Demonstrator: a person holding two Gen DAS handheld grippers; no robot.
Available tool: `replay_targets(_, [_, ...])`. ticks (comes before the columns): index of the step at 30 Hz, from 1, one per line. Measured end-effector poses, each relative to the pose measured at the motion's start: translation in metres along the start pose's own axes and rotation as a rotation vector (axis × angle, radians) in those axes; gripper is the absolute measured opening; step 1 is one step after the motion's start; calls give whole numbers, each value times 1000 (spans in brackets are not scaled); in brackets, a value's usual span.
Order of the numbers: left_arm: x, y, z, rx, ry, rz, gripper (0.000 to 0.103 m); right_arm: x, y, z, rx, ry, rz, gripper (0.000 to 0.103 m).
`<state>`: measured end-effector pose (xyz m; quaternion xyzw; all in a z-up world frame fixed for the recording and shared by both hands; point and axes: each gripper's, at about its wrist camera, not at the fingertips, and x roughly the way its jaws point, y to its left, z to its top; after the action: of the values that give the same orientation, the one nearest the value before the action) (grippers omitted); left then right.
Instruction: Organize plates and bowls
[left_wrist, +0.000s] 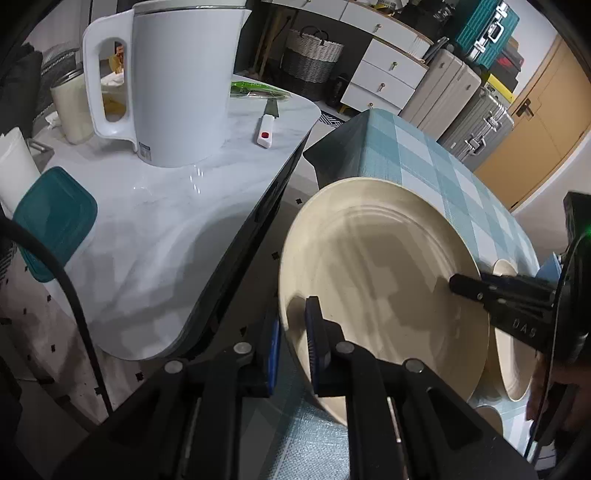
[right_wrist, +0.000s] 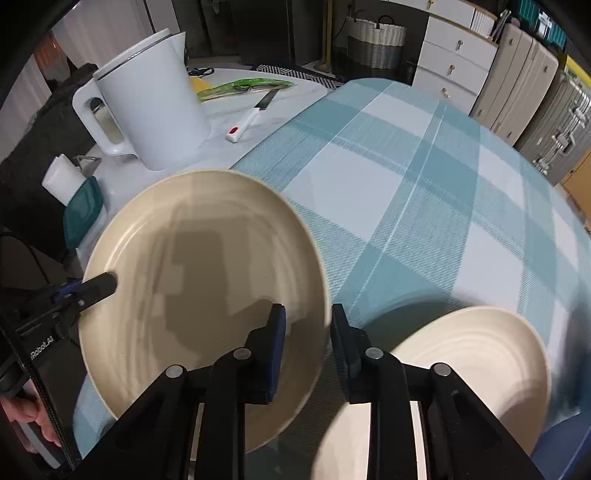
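Note:
A large cream plate (left_wrist: 380, 280) (right_wrist: 207, 280) sits at the left edge of the blue checked tablecloth (right_wrist: 424, 177), partly past the table's edge. My left gripper (left_wrist: 293, 332) is shut on its near rim; in the right wrist view it (right_wrist: 105, 284) shows at the plate's left side. My right gripper (right_wrist: 308, 332) straddles the opposite rim, one finger inside the plate and one outside, with a gap still showing at the inner pad. In the left wrist view it (left_wrist: 458, 286) reaches in from the right. A smaller cream plate (right_wrist: 461, 369) (left_wrist: 513, 369) lies beside it.
A white kettle (left_wrist: 177, 85) (right_wrist: 151, 110), a white-handled knife (left_wrist: 266, 129), a teal lid (left_wrist: 55, 221) and a paper roll stand on the marble table (left_wrist: 166, 240) to the left. Something blue (right_wrist: 561, 454) lies at the near right. Drawers, a basket and suitcases line the back.

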<state>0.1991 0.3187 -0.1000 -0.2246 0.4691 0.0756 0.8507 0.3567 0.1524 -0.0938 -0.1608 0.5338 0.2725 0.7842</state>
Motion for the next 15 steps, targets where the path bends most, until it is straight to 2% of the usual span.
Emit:
replay_targets(4, [-1, 1, 0, -7, -1, -3, 11, -3, -3, -1, 17, -13, 16, 18])
replay_targets(12, [0, 3, 0, -47, 34, -39, 10, -10, -6, -4, 57, -41, 15, 14])
replay_targets(15, [-8, -2, 0, -23, 9, -26, 10, -15, -7, -4, 68, -52, 33, 14])
